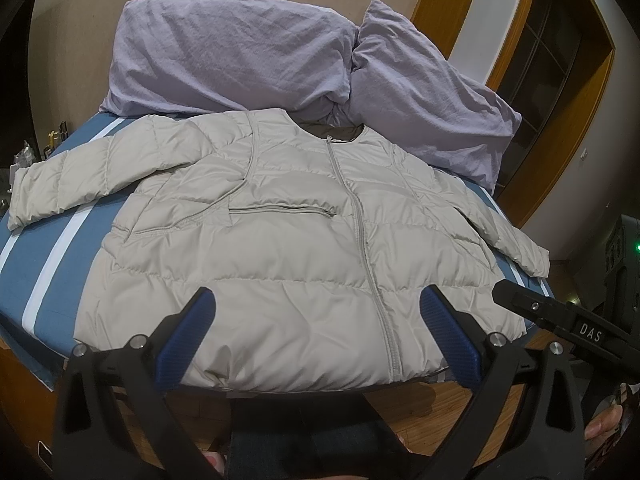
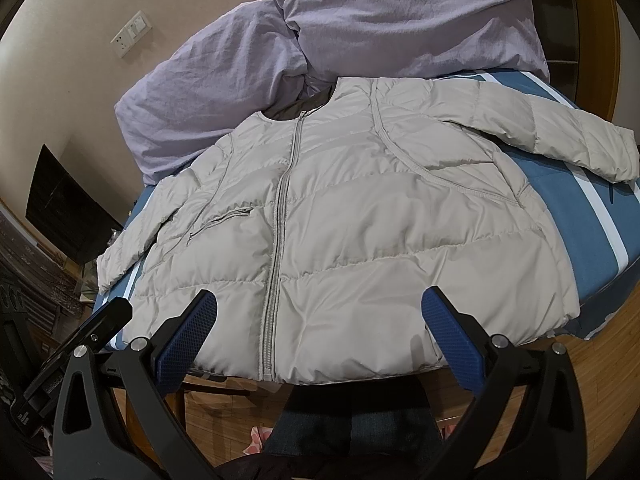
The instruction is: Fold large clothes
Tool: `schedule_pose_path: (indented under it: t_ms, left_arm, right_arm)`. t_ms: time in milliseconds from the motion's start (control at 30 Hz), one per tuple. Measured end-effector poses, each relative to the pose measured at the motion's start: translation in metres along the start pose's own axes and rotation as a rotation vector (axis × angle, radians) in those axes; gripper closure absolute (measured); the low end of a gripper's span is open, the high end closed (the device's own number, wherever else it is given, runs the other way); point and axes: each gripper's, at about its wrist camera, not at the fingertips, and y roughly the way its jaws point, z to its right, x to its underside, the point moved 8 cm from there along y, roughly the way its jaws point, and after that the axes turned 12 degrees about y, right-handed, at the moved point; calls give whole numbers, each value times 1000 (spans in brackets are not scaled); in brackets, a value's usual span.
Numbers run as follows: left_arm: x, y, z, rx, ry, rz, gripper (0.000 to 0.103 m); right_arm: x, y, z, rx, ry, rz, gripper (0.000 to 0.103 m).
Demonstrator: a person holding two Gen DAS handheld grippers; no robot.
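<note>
Both pairs of jaws stand wide open and hold nothing: the left gripper [image 1: 318,316] and the right gripper [image 2: 320,316] hang low in their frames, just short of the hem of the pale puffer jacket [image 1: 288,240]. The jacket lies zipped and face up across the middle of each frame on the blue striped bed [image 1: 44,248]. To fold well, it seems best to take a sleeve first and bring it across the chest, pinching only the outer layer. The zip [image 2: 280,208] marks the long axis; the collar points to the frame's top, toward the lilac pillows [image 1: 224,48].
</note>
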Motion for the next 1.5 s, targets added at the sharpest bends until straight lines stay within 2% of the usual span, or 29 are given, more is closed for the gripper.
schedule_pose_path:
  t_ms: [400, 933, 1233, 1500]
  left_arm:
    - [0, 1, -1, -2, -3, -9, 2]
    - [-6, 39, -17, -46, 8, -64, 2]
    - [-24, 76, -33, -123, 43, -114, 2]
    - [-41, 107, -58, -211, 60, -156, 2]
  right_arm:
    - [-2, 4, 8, 3, 5, -4, 1]
    - [-23, 16, 32, 63, 54, 17, 1]
    - [-73, 23, 96, 202, 150, 88, 1]
    - [-126, 32, 183, 348, 277, 120, 1]
